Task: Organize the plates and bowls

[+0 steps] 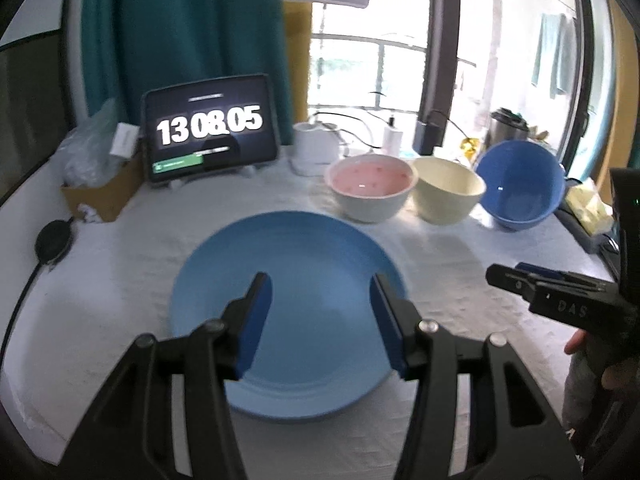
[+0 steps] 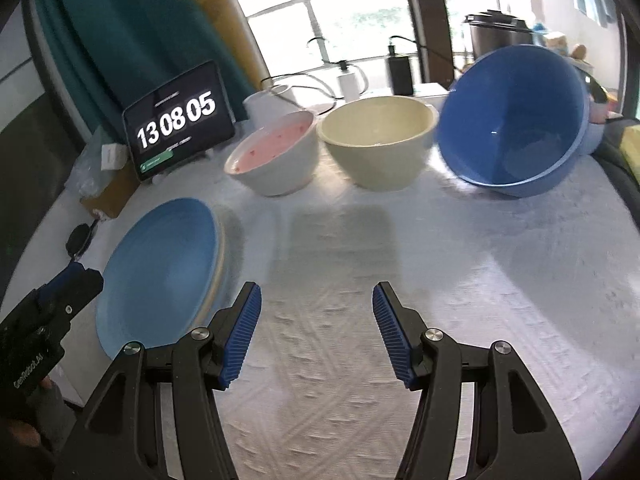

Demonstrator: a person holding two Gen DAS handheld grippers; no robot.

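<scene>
My left gripper hangs over the blue plate, jaws apart with nothing between them — my right gripper is likewise spread and empty above the white tablecloth. Behind stand three bowls — pink bowl, cream bowl, blue bowl.
</scene>
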